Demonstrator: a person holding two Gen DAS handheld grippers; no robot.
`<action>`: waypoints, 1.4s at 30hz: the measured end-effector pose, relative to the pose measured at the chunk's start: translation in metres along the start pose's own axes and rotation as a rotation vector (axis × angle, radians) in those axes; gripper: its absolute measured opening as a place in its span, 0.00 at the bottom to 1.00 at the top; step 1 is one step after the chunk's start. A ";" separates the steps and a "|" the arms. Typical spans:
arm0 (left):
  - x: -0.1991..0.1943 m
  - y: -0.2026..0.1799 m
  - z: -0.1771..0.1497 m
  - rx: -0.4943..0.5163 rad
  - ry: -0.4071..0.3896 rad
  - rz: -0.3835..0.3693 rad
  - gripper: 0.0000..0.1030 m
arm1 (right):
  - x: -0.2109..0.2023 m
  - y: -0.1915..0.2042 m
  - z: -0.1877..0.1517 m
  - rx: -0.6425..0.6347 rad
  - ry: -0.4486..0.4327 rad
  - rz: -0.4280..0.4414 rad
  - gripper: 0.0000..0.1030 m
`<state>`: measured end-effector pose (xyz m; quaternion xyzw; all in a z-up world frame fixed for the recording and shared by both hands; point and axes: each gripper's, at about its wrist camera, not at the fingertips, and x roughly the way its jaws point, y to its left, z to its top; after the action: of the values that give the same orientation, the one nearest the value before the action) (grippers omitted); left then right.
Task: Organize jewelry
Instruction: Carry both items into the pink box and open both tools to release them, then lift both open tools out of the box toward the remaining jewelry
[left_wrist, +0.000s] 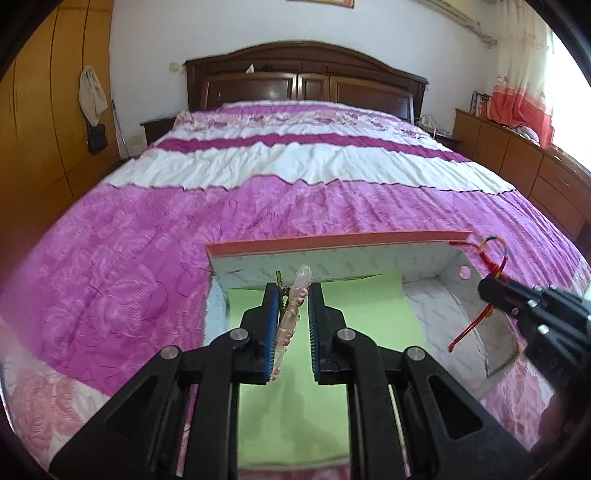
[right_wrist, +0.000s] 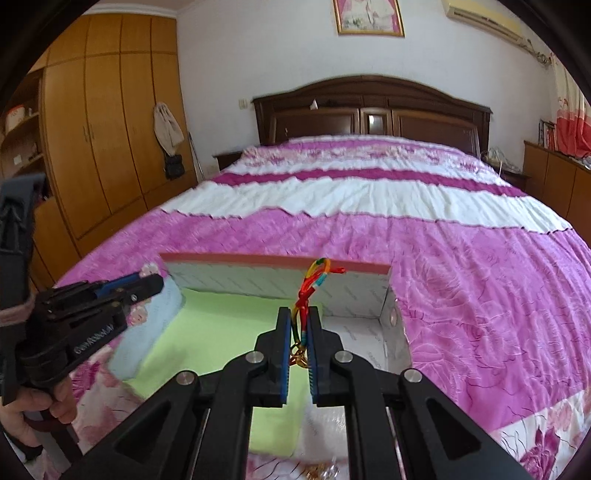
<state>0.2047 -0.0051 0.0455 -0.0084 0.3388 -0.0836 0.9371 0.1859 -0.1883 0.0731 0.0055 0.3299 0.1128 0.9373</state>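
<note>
My left gripper (left_wrist: 291, 295) is shut on a pale pink hair clip (left_wrist: 293, 310) with a gold metal base, held over the green lining (left_wrist: 288, 406) of an open box (left_wrist: 332, 245) on the bed. My right gripper (right_wrist: 298, 317) is shut on a red multicoloured braided cord bracelet (right_wrist: 314, 280) with small gold charms hanging low, held over the same box (right_wrist: 273, 260). In the left wrist view the right gripper (left_wrist: 487, 291) shows at the right with the red cord (left_wrist: 491, 254) looping above and trailing below it. In the right wrist view the left gripper (right_wrist: 153, 282) shows at the left.
The box has a pink-edged raised lid, a green-lined part and a white-walled compartment (right_wrist: 369, 339) to its right. It lies on a pink and white bedspread (right_wrist: 369, 229). Some gold jewelry (right_wrist: 317, 470) lies at the bottom edge. Wardrobes stand left, cabinets right, the headboard far back.
</note>
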 end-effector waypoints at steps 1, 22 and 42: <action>0.005 0.000 0.001 -0.007 0.013 0.001 0.07 | 0.009 -0.002 0.000 0.002 0.021 -0.007 0.09; 0.070 0.000 -0.013 -0.012 0.256 0.034 0.14 | 0.083 -0.025 -0.016 0.042 0.286 -0.075 0.18; -0.012 0.001 0.008 -0.025 0.127 -0.045 0.33 | -0.007 -0.017 0.004 0.123 0.100 0.023 0.42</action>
<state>0.2008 -0.0020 0.0590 -0.0224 0.3981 -0.1009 0.9115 0.1868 -0.2064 0.0795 0.0611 0.3824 0.1030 0.9162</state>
